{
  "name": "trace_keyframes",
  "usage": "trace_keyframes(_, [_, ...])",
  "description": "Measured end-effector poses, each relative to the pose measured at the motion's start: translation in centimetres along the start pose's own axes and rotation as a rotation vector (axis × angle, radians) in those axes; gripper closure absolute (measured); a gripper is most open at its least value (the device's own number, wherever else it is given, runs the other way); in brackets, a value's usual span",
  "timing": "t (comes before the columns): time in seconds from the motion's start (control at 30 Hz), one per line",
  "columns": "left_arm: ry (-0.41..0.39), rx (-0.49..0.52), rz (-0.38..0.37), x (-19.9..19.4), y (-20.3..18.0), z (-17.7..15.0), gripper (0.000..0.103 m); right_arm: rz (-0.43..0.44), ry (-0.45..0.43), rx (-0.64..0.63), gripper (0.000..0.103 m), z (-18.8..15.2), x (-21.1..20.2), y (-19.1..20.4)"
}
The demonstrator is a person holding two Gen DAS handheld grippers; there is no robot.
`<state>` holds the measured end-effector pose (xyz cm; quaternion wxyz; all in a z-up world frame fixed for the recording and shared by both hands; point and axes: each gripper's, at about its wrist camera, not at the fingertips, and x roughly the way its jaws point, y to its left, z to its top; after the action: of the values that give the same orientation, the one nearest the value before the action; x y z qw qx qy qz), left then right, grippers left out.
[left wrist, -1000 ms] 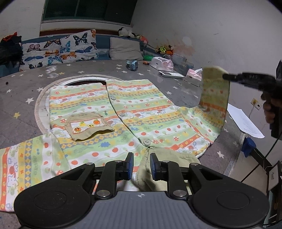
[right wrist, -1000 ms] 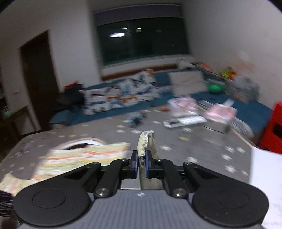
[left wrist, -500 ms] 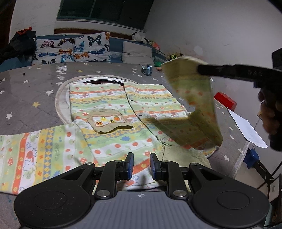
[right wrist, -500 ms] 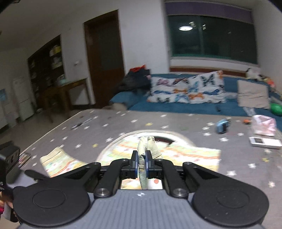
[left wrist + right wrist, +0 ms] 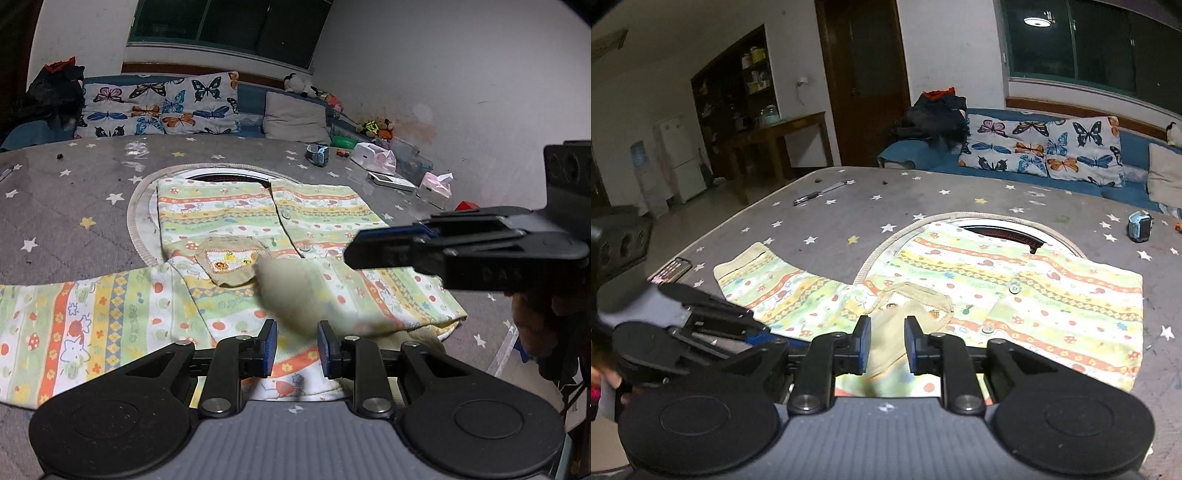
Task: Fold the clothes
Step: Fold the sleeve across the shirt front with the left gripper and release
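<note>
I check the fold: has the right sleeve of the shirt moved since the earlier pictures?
Yes. The right sleeve swung from beside the shirt's right edge onto its front, its cuff now by the chest pocket.

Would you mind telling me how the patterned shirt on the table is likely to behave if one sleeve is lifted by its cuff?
The shirt will probably be floppy: its folded sleeve drapes flat over the body. It seems light, being thin cloth. The other sleeve would likely sag and trail behind the cuff.

It was a home living room, shown by the blue sofa (image 5: pixel 1137 192) with butterfly cushions (image 5: pixel 1041 147), stuffed toys (image 5: pixel 376 127), a wooden door (image 5: pixel 864 77), and a fridge (image 5: pixel 679 158) beyond.
</note>
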<state>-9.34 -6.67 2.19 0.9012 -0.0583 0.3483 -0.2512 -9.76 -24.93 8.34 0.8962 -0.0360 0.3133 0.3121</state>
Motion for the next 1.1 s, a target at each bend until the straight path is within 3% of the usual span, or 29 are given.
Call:
trace_keyframes(0.17, [-0.012,0.011,-0.015,0.3,-0.5,0.8,0.077,-0.037,0.020,0.009,0.083,-1.2,-1.4,-1.5])
trace_keyframes(0.53, [0.051,0.034,-0.047,4.5,-2.2,2.0,0.077,-0.237,0.163,0.147,0.083,-7.7,-4.1,-8.2])
trace_keyframes(0.73, [0.061,0.023,-0.034,6.1,-2.3,3.2,0.077,-0.256,0.121,0.129,0.083,-6.4,-4.5,-9.4])
trace_keyframes(0.9, [0.071,0.009,-0.017,7.5,-2.0,3.9,0.077,-0.287,0.079,0.112,0.077,-4.5,-2.2,-11.0])
trace_keyframes(1.1, [0.096,-0.028,-0.007,9.4,-1.2,4.3,0.077,-0.301,0.107,0.170,0.077,-4.9,-0.3,-13.3])
